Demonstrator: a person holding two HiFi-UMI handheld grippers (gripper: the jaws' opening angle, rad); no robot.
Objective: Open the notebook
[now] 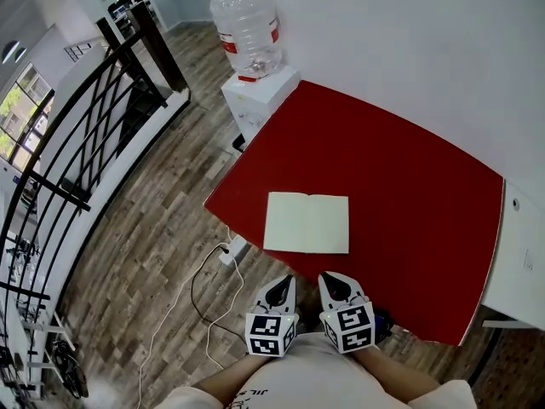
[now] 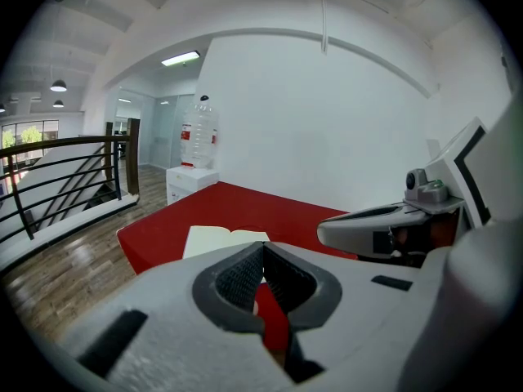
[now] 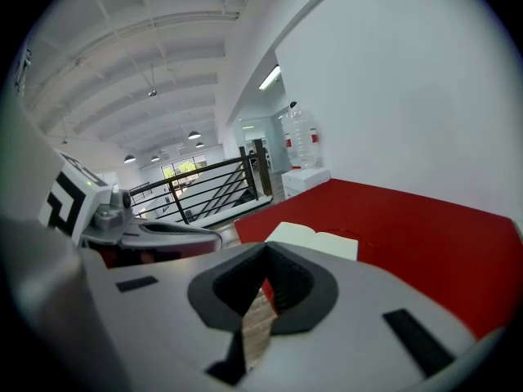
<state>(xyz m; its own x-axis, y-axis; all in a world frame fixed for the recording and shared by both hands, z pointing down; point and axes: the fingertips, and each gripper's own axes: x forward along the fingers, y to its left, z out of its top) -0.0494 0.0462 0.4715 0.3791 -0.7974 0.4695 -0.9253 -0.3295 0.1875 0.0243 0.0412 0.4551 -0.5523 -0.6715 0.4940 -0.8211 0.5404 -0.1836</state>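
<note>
The notebook [image 1: 306, 223] lies open and flat on the red table [image 1: 409, 169], showing two blank cream pages, near the table's front left corner. Both grippers hang side by side close to my body, just short of the table's front edge and apart from the notebook. My left gripper [image 1: 286, 280] is shut with nothing in it, and so is my right gripper [image 1: 329, 278]. In the left gripper view the shut gripper [image 2: 261, 247] points at the open notebook [image 2: 216, 240]. The right gripper view shows the same: shut gripper [image 3: 265, 250], notebook [image 3: 315, 239] beyond.
A white water dispenser [image 1: 258, 95] with a large bottle [image 1: 247, 25] stands at the table's far left corner. A black railing [image 1: 94, 126] runs along the left. A white cable [image 1: 204, 288] lies on the wooden floor. White furniture [image 1: 519, 254] borders the table's right side.
</note>
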